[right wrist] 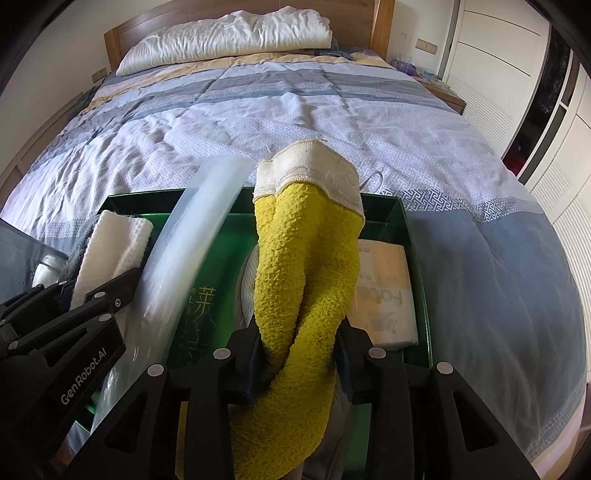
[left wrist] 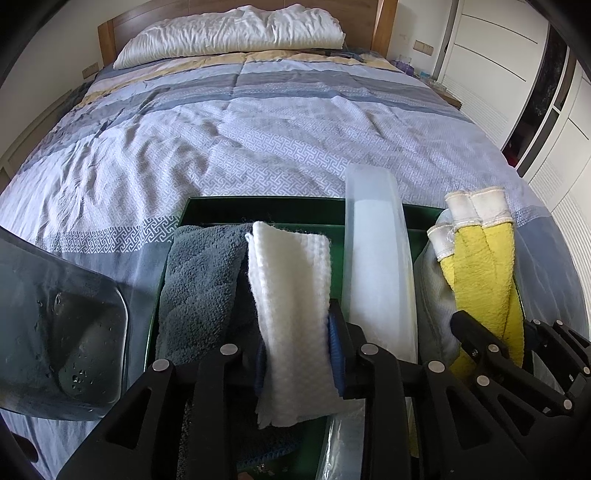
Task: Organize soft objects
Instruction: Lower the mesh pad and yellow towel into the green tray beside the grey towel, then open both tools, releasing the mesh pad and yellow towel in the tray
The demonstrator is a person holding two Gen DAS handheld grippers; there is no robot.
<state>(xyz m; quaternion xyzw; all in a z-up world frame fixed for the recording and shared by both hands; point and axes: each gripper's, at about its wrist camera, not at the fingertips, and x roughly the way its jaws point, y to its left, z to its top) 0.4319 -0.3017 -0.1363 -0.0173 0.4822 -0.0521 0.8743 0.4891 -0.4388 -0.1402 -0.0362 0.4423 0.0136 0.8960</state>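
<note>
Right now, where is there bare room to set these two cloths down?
Crowded: the green box holds a grey towel, clear lid and tissue pack. Free: the bedspread beyond the box up to the pillow, and right of the box.

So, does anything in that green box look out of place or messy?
Mostly tidy. The green box holds rolled cloths upright, but a clear plastic strip stands slanted across it between the white cloth and the yellow towel, poking past the rim. That looks odd among soft things.
</note>
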